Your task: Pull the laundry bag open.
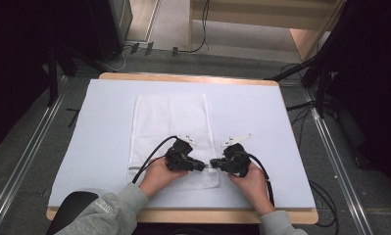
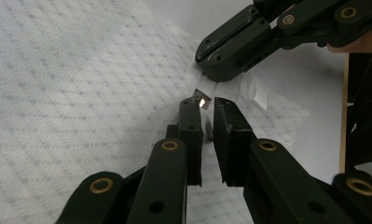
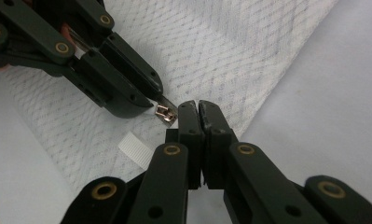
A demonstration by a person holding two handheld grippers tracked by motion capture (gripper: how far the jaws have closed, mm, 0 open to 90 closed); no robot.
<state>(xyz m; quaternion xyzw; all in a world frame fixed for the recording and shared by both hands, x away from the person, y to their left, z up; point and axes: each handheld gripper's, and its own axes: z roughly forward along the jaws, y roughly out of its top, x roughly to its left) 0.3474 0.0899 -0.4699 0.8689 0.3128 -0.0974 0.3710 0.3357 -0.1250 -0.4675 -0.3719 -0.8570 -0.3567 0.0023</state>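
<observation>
White mesh zip bag [image 1: 171, 132] lies flat on table [image 1: 261, 112], zipper end near the person. Right gripper [image 3: 196, 108] clenched on fabric corner just beside the metal zipper pull [image 3: 165, 113]. Left gripper [image 3: 167, 103] pinches the pull tab, jaws nearly closed on it. To do it well: keep right as anchor, fabric taut, draw pull straight along the zip line w/o lifting.

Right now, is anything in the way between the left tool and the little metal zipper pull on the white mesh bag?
Nothing visible is. The left tool already has its tips at the zipper pull, with no thing between them. The right tool is shut on the edge of the white mesh bag right beside the pull, not across its path.
</observation>
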